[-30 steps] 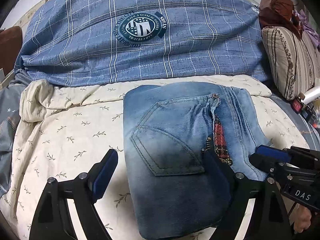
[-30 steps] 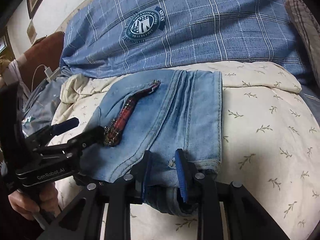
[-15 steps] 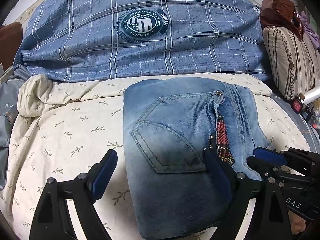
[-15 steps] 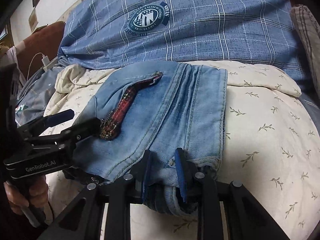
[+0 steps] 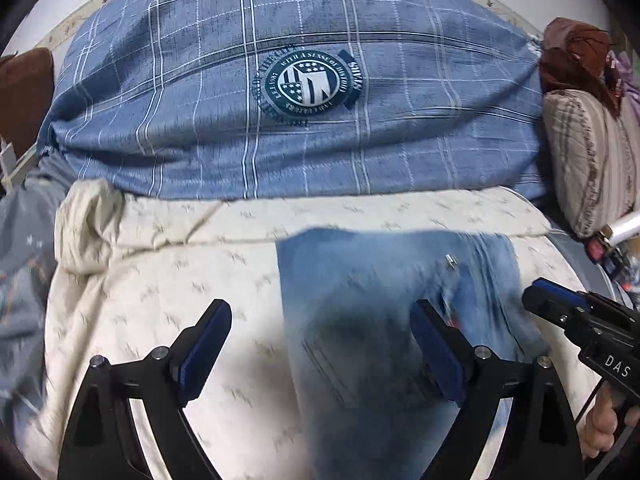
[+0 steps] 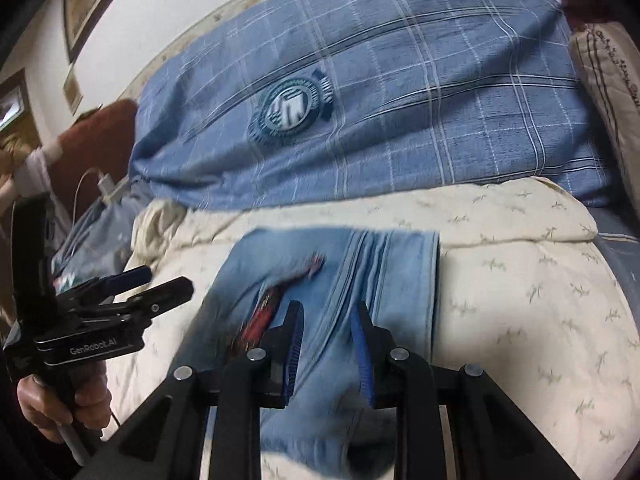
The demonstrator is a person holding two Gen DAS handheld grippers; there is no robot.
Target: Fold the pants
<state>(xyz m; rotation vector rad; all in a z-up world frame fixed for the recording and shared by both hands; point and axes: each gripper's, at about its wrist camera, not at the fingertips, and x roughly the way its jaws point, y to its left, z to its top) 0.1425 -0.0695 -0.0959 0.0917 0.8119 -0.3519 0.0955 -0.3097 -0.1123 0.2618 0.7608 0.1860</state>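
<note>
1. Lying folded into a compact rectangle on the cream leaf-print sheet (image 5: 168, 280): blue jeans (image 5: 384, 320), blurred in both views.
2. Hovering over the near left part of the jeans: left gripper (image 5: 320, 352), jaws spread wide, holding nothing.
3. Hanging above the jeans' right portion: right gripper (image 6: 326, 356), jaws set narrowly apart, denim showing between them; gripping it or not, impossible to tell.
4. Lying behind the sheet: blue plaid duvet (image 5: 280, 100).
</note>
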